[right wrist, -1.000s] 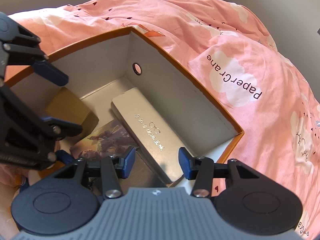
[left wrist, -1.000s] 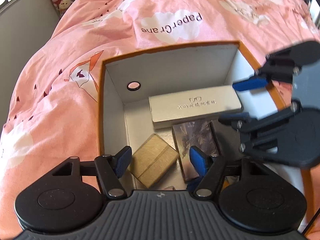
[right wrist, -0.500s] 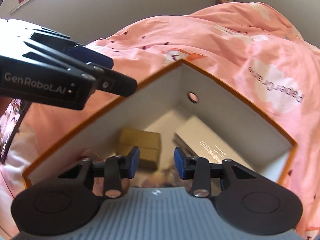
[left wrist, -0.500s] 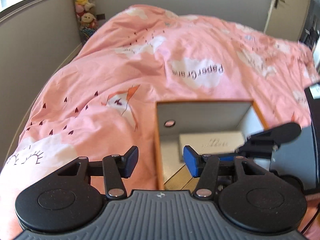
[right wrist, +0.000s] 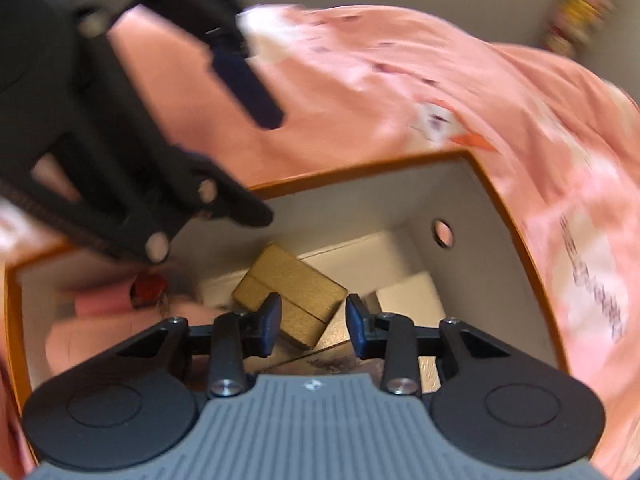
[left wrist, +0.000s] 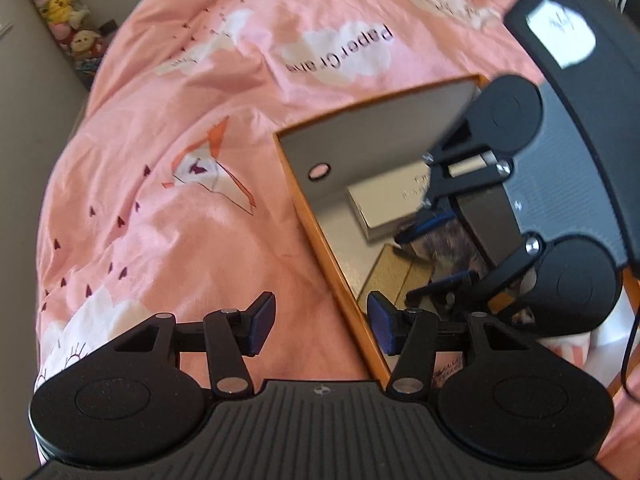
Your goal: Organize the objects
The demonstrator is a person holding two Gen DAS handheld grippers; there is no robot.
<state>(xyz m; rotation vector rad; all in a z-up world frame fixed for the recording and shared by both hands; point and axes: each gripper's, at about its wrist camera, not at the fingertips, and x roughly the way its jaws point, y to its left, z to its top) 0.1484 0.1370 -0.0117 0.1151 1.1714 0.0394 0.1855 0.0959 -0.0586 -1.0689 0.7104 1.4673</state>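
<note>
Left gripper (left wrist: pixel 321 328): jaws apart, nothing between the pads. It straddles the near left wall of the orange-rimmed box (left wrist: pixel 320 220); one blue pad is outside the box over the pink duvet (left wrist: pixel 168 152), the other is just inside the rim. Its jaws have closed somewhat over the last second and then settled.

Right gripper (right wrist: pixel 313 322): jaws partly apart and they have just been closing; nothing is pressed between the pads. It points down into the box from above the near side. In the left wrist view it fills the right half of the box opening.

Box contents, all placed relative to the box:
- Gold box (right wrist: pixel 290 292) on the floor near the middle, tilted; in the right wrist view it appears directly beyond the gap of the right gripper's pads, not touched by them.
- White glasses case (left wrist: pixel 390 210) along the far wall, under the round finger hole (left wrist: pixel 319 171).
- Picture-printed flat item (left wrist: pixel 448 246) beside the gold box, blurred and partly hidden by the right gripper.
- Pink and red things (right wrist: pixel 120 304) in the left corner of the box in the right wrist view; too blurred to identify.

The box rests on the duvet. Plush toys (left wrist: pixel 60 8) are stacked far beyond the box, against the wall.
</note>
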